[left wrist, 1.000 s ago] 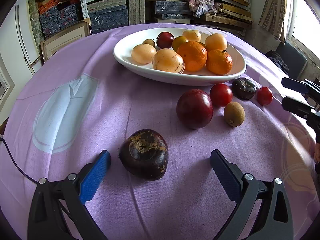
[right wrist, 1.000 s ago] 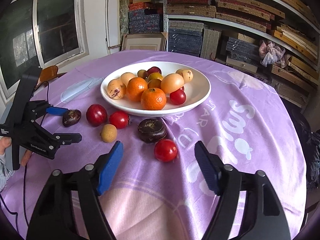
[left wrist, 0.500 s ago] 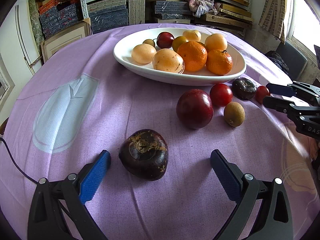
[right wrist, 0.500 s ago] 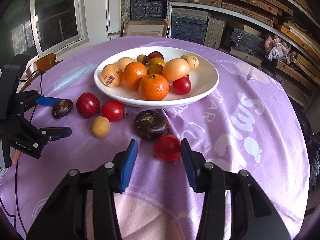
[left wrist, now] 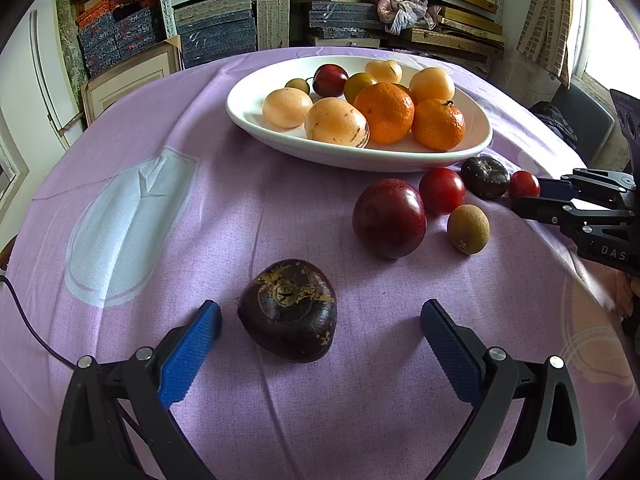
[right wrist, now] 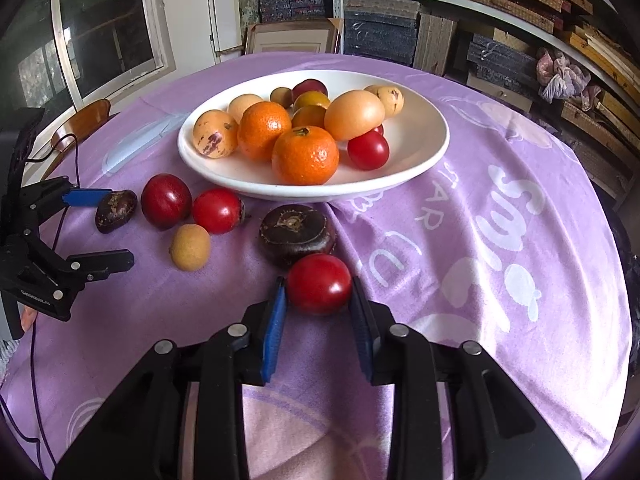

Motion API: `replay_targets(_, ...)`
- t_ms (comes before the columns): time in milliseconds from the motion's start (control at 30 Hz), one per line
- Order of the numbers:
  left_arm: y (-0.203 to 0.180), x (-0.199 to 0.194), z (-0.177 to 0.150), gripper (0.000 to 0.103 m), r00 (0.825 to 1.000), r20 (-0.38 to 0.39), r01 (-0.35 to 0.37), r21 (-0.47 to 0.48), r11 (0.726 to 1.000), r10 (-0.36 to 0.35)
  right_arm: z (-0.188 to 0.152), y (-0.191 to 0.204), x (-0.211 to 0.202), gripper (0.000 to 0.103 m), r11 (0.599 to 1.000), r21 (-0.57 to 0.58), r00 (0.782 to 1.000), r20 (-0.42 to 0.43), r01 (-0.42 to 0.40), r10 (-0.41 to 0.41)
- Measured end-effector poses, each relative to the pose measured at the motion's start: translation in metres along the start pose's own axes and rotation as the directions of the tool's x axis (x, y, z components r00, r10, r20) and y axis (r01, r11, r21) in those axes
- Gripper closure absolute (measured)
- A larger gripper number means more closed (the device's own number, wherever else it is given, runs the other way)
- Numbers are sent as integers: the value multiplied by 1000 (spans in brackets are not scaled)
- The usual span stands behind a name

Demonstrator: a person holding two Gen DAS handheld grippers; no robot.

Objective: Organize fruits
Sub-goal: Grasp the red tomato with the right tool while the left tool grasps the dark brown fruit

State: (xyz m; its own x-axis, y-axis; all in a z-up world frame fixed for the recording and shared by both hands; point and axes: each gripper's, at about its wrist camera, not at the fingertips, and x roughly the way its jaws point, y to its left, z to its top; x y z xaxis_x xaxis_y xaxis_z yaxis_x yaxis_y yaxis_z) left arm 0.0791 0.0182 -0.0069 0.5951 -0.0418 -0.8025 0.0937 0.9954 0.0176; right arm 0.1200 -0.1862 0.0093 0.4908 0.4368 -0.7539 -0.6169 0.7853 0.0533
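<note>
**Right tongs close on a soft tomato; go easy on the squeeze**

You work over a purple tablecloth (right wrist: 500,280) with a white bowl (right wrist: 420,120) at its middle, already heaped with oranges and pale fruits. Six pieces lie loose on the cloth in front of it.

Your left gripper (left wrist: 320,344) stands wide open around the dark chestnut-shaped fruit (left wrist: 290,310), neither pad touching it. That fruit looks hard-skinned and lopsided; take it across its broad middle, below the rough crown, so it cannot roll.

Your right gripper (right wrist: 318,312) has just been closing and its blue pads now sit against both flanks of the small red tomato (right wrist: 319,283), which rests on the cloth just in front of a second dark fruit (right wrist: 296,234), near the bowl's rim. Judge this one as light, smooth, slippery and easily bruised: the pads hold it near its widest girth, which is right, but any extra pressure may split the skin.
</note>
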Motion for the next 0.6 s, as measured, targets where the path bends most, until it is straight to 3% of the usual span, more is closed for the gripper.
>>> replay_targets(67,2,-2,0,7,1000,11,15,-8,1000,-15,0,-1,0,73,1000,7,1000,0,-8,8)
replay_targets(233,5,-8,1,38,999,40,-7,-28,1000,9,0,-1,-2,73,1000,8,1000,9,-9,9)
replay_targets(300,8,-9,2,56,999,47,-15,-39,999,17,0,-2,-3,73,1000,12,1000,13,-9,9)
replay_targets(600,12,-16,2,59,997,72,3,-61,998,1,-2,-7,-12,73,999,36,998,53,-25,23)
